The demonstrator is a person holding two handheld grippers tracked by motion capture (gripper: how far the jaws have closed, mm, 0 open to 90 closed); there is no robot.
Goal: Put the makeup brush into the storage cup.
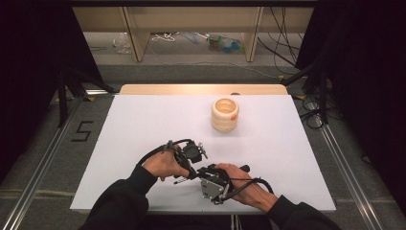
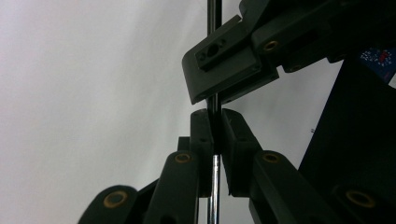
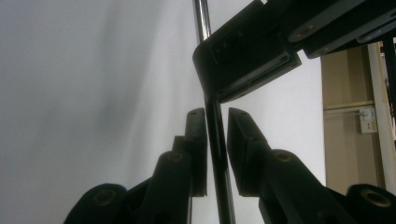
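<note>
Left gripper (image 2: 215, 133) is clamped on a thin metal rod (image 2: 214, 186) held low over the near edge of the white table (image 1: 143, 120), right gripper (image 3: 217, 140) jaws slightly apart around it; risk: rod pivots or slips in that single narrow grip.

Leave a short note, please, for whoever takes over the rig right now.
Left hand-held gripper: shut on the thin metal rod.
Right hand-held gripper: jaws on either side of the same rod; I cannot tell whether they clamp it.
Things: both grippers meet near the front of the white table; the pale ribbed container stands apart, farther back.
Done: the left grips the rod.
Left: probably securing the right's grip, perhaps then carrying the rod to the container.
</note>
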